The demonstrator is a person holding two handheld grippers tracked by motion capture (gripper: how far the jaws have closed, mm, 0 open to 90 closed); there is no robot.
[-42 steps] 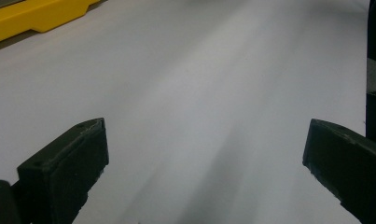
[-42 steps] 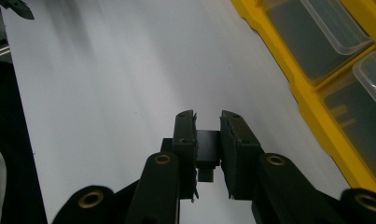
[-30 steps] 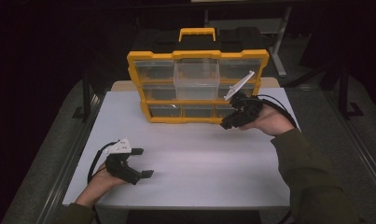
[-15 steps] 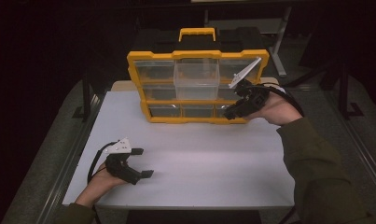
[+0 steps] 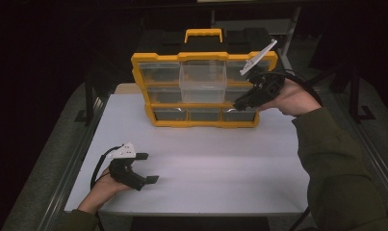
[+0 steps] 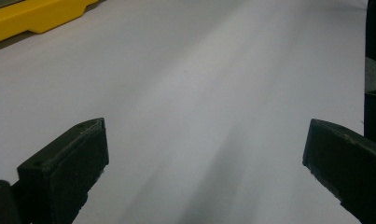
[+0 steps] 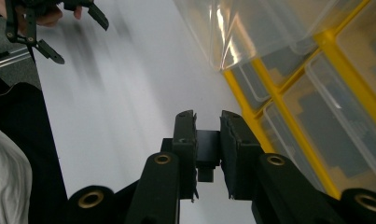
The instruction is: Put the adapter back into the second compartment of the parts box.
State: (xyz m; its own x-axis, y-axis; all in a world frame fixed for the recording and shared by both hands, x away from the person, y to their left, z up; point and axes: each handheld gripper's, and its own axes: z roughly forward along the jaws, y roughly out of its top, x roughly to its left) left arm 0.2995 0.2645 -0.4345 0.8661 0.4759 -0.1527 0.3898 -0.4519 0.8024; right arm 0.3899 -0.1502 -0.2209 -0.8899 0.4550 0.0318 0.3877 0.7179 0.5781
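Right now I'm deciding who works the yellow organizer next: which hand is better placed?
Probably the right. The right gripper is raised against the organizer's clear drawers, jaws shut on a small black piece. The left gripper rests open on the white table, well away.

A white worktop (image 5: 206, 173) lies under everything, with a grey floor strip (image 5: 52, 159) along its left edge. Behind the worktop, a dark metal frame (image 5: 88, 91) stands in shadow.
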